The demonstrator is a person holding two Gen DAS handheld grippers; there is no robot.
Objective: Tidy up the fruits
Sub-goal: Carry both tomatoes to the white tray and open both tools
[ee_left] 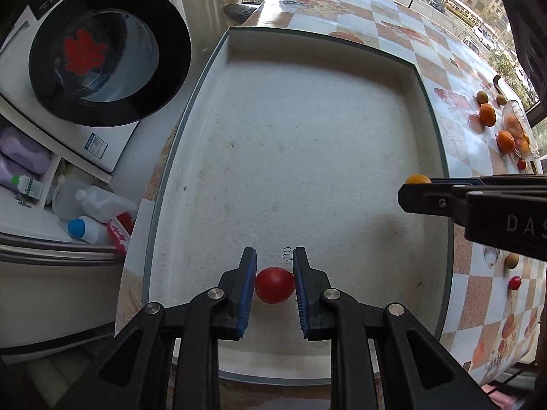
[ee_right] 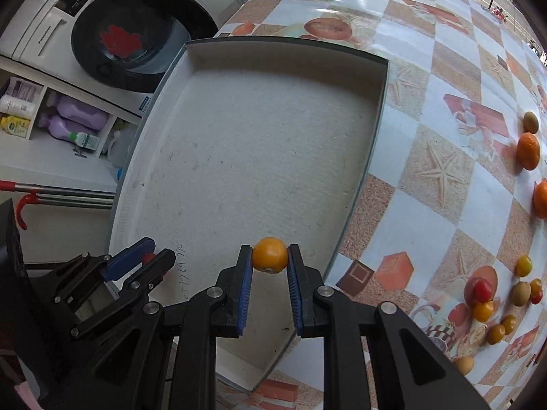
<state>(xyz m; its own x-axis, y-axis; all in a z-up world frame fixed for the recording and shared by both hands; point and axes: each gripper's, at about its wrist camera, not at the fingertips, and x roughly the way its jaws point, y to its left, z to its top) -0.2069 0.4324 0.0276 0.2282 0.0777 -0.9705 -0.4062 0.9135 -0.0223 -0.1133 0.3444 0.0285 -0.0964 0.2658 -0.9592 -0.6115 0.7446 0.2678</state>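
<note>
Red fruit: a small red tomato (ee_left: pixel 274 284) pinched between the blue pads of the left gripper (ee_left: pixel 274 282), held above the near part of the tray floor.
Yellow fruit: a small yellow-orange tomato (ee_right: pixel 269 255) clamped at the fingertips of the right gripper (ee_right: pixel 270 256), over the tray's near right part (in the left wrist view it peeks out at the tip of that gripper, by the tray's right wall).
Left gripper: jaws drawn in tight on the red tomato, pads touching both its sides.
Right gripper: jaws drawn in tight on the yellow-orange tomato, held out near the ends of the pads.
Tray: a shallow white tray (ee_left: pixel 415 78) with low walls and a speckled floor; some handwriting on the floor near its front edge.
Counter: covered with a checked cloth (ee_right: pixel 441 171) printed with starfish and orange blocks; the tray lies on it.
Loose fruit: oranges (ee_right: pixel 528 153), a brownish kiwi-like fruit (ee_right: pixel 530 122) and a cluster of small yellow and red tomatoes (ee_right: pixel 482 311) lie on the cloth, well apart from the tray to its right.
Beyond the counter: a white washing machine (ee_left: pixel 109 51) with a dark round door, and shelves of bottles (ee_right: pixel 80 118) below it.
</note>
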